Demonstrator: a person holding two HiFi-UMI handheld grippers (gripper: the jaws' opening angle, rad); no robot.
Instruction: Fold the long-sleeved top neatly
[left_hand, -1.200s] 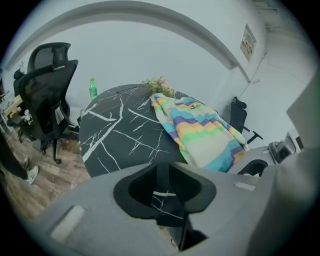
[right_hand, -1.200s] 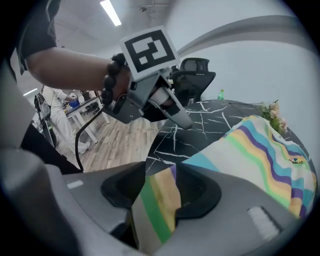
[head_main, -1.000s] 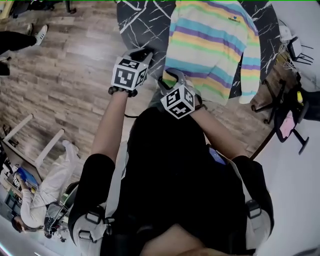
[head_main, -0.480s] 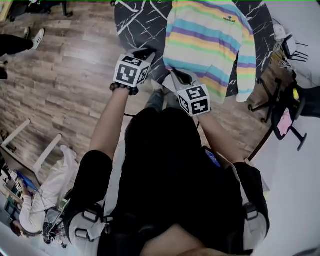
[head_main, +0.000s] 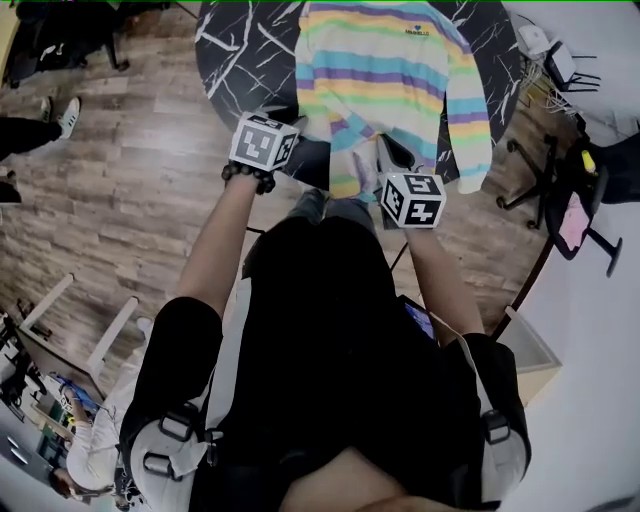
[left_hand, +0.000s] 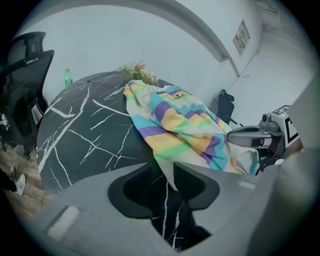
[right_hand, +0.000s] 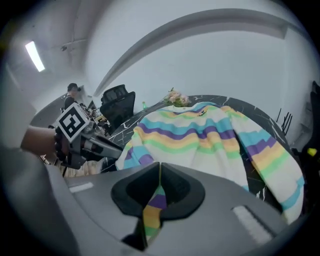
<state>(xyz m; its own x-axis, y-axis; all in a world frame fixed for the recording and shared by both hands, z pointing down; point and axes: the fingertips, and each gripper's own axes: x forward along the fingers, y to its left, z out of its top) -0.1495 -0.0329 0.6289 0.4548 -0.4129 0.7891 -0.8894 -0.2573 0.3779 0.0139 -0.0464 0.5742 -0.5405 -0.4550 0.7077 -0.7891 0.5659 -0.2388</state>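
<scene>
Striped long-sleeved top (head_main: 380, 70) | left hand-held gripper (left_hand: 164, 172): jaws just opening, top between them | right hand-held gripper (right_hand: 159, 172): clamped on top

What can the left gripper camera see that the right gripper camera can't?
Only the left gripper view: the right gripper from outside, and the left gripper's own jaws, just opening, an edge of the striped top loose between them. Only the right gripper view: a ceiling light and its own jaws shut on a striped fold. Both: that top, the black marble table and the flowers.
</scene>
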